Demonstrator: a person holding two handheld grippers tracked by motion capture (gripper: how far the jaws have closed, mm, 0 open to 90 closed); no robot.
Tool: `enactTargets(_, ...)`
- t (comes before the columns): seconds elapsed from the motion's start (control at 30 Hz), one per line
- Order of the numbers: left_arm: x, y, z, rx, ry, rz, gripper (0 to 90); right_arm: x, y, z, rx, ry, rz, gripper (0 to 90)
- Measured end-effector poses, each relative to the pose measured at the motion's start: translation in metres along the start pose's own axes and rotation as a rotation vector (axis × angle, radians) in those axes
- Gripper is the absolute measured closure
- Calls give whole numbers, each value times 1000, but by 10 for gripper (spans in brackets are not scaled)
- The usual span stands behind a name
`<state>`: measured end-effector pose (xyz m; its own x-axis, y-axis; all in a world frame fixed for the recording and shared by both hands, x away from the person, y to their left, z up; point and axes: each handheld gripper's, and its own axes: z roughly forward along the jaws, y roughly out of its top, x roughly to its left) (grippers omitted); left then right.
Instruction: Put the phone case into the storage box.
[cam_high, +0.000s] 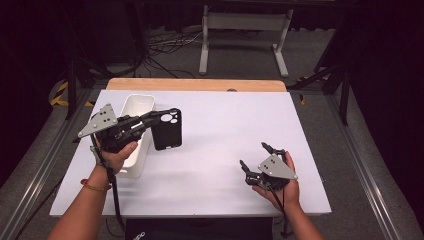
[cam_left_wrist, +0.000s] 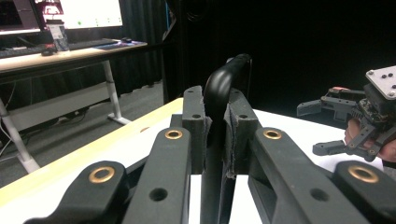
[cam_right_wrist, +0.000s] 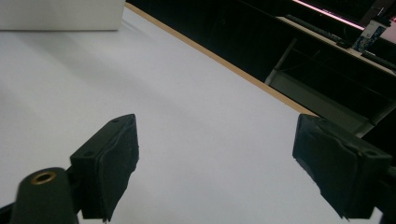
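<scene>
A white sheet covers the table (cam_high: 215, 150), leaving a strip of pale wood bare along the far edge. The table stands on grey carpet in a dark room; beyond it are the white legs of a desk (cam_high: 245, 40) and loose cables on the floor, and the gripper views catch lit monitors on desks farther off.

Most of the white surface lies bare: the whole middle and right half, out to the far and right edges, holds nothing between the 2 hands.

The white bin (cam_high: 137, 135), long and narrow, sits near the left edge with its length running away from the person. The left gripper (cam_high: 159, 118) hangs over the bin's right wall, its jaws clamped narrowly on a black phone case (cam_high: 166, 131), gripping it by one edge; the case hangs just right of the bin, camera cutout toward the far side, and I cannot tell whether its lower end touches the sheet. In the left gripper view the case (cam_left_wrist: 219, 88) stands edge-on between the pads.

The right gripper (cam_high: 256, 161) rests near the front right corner, well apart from the bin, jaws spread wide with nothing between them; its own view shows the pads over bare sheet.
</scene>
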<state>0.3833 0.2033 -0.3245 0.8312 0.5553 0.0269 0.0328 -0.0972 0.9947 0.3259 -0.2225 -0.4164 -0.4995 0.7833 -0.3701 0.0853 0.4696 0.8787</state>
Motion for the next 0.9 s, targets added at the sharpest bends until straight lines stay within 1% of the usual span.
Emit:
enactTargets(0.07, 1, 0, 0, -2, 3, 1, 816, 0, 0, 0, -5, -1, -4, 154)
enactTargets(0.1, 2, 0, -1, 8, 3, 6, 815, 0, 0, -1, -8, -2, -3, 154)
enactTargets(0.17, 2, 0, -1, 6, 6, 5, 815, 0, 0, -2, -15, 0, -3, 155)
enactTargets(0.2, 3, 1, -2, 14, 10, 7, 816, 0, 0, -2, -15, 0, -1, 154)
enactTargets(0.27, 3, 1, -1, 9, 17, 14, 815, 0, 0, -3, -14, 3, -2, 155)
enactTargets(0.3, 3, 2, -1, 21, 17, 21, 816, 0, 0, -2, -13, 3, -4, 155)
enactTargets(0.4, 5, 3, -1, 19, 19, 17, 816, -1, -1, -2, -10, 4, -6, 155)
enactTargets(0.53, 7, 3, -3, 21, 28, 21, 815, -2, -1, -3, -15, 2, 0, 155)
enactTargets(0.67, 12, 4, -6, 26, 39, 21, 815, -3, -1, -3, -14, 3, 5, 155)
enactTargets(0.7, 13, 4, -6, 14, 46, 18, 815, -3, -1, -3, -15, 4, 7, 155)
enactTargets(0.77, 16, 5, -9, 21, 46, 22, 815, -2, -1, -3, -15, 3, 6, 155)
enactTargets(0.9, 19, 7, -13, 17, 56, 21, 815, -2, -1, -2, -11, 4, 5, 155)
